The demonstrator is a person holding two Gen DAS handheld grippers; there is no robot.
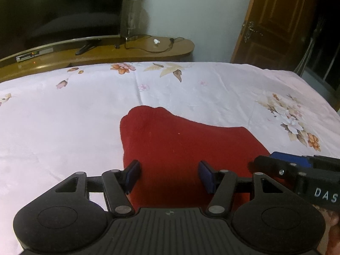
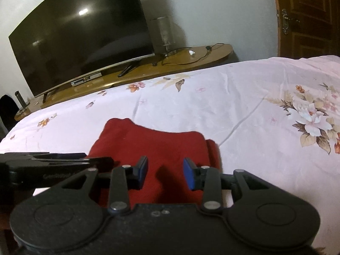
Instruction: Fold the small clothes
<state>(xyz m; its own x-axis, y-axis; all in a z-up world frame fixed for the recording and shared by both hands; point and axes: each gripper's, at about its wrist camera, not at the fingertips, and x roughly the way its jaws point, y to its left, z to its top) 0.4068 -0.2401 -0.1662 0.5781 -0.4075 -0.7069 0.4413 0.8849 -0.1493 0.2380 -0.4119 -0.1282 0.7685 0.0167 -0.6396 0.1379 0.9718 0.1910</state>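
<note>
A small red garment (image 1: 180,146) lies folded flat on the floral bed sheet (image 1: 63,116). It also shows in the right wrist view (image 2: 153,148). My left gripper (image 1: 169,176) is open, its blue pads spread over the garment's near edge, holding nothing. My right gripper (image 2: 165,174) is open too, over the garment's near right part. The right gripper also shows in the left wrist view (image 1: 297,165), at the garment's right edge. The left gripper shows in the right wrist view (image 2: 53,161), at the garment's left edge.
A pale pink bed sheet with flower prints covers the bed. Beyond its far edge stands a wooden TV bench (image 1: 131,51) with a large dark television (image 2: 80,34), a cable and a glass lamp (image 2: 162,34). A wooden door (image 1: 280,21) is at the right.
</note>
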